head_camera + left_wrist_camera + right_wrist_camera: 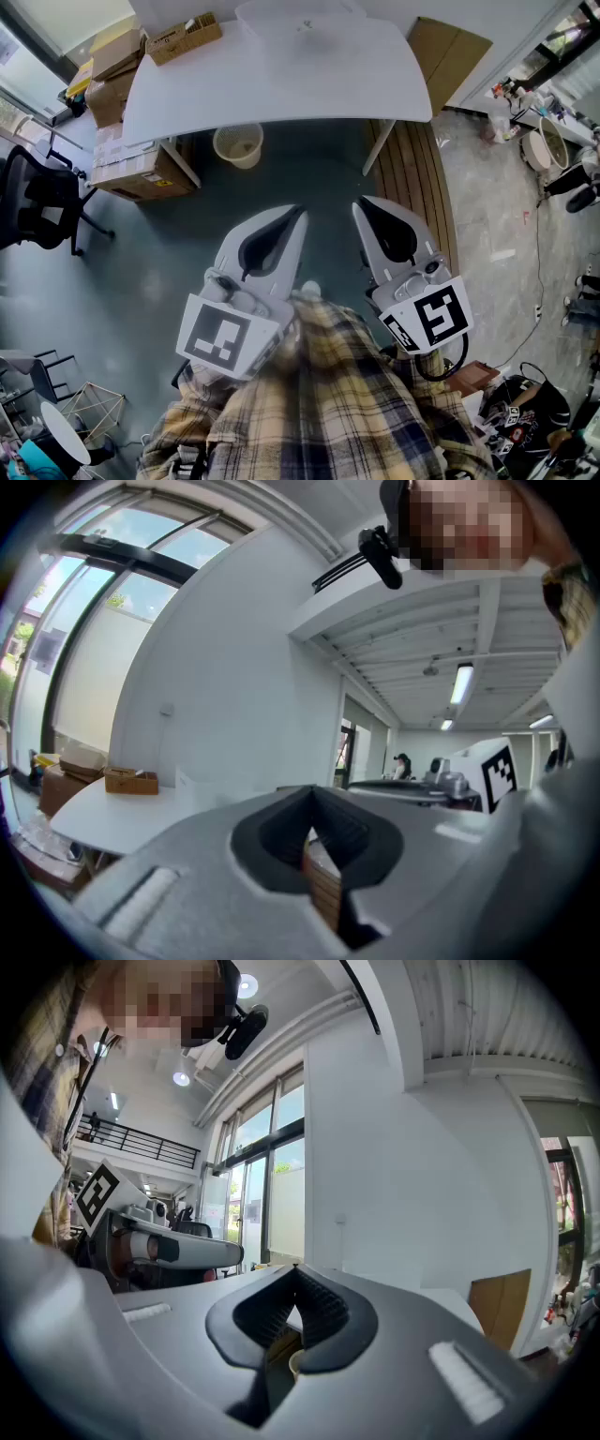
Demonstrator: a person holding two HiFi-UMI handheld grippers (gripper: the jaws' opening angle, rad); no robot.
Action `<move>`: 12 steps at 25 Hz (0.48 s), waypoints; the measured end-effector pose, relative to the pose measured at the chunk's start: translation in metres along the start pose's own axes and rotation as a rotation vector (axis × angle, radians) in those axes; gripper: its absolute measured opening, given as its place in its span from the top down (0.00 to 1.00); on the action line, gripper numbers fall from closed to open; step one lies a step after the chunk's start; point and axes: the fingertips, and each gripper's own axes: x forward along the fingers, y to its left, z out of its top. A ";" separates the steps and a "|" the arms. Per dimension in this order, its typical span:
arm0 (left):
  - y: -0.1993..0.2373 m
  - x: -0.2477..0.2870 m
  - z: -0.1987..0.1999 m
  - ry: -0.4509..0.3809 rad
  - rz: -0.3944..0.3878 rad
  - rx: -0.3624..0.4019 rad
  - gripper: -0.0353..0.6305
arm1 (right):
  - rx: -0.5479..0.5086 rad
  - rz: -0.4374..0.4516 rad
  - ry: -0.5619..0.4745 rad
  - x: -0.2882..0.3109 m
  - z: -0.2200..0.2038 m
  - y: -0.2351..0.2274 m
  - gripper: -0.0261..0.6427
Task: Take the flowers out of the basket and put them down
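Flowers: none to be made out in the head view, nor any sure basket. Along the upper part of that frame, a white tabletop [281, 84], with an open cardboard box [183, 37] at its upper-left corner and a pale see-through container [300, 17] at top centre; contents of either too small to tell. Just below the tabletop's near edge, down on the floor, a round pale bin [238, 145]. At lower centre, left hand-held gripper [298, 212] and right hand-held gripper [359, 202] side by side, close in front of a plaid shirt [319, 412], both pointing up the frame toward the tabletop and well apart from it.

Left gripper view: jaws tip to tip at centre frame, nothing pinched between them. Beyond, at lower left, the tabletop edge and the cardboard box, far off. No flowers.

Right gripper view: jaws likewise closed at the tips, empty. Left hand-held gripper at middle left; white wall and windows ahead. No flowers.

By judgement: task not yet begun. Flowers probably somewhere up on the tabletop, straight ahead of both tips, so a forward approach first. Neither hand clearly nearer: left a shade closer to the box, both about even with the centre container. Long axis of the stems impossible to judge.
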 end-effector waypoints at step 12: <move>-0.016 0.009 -0.012 -0.010 0.026 0.012 0.94 | -0.002 0.003 -0.015 -0.022 -0.006 -0.013 0.95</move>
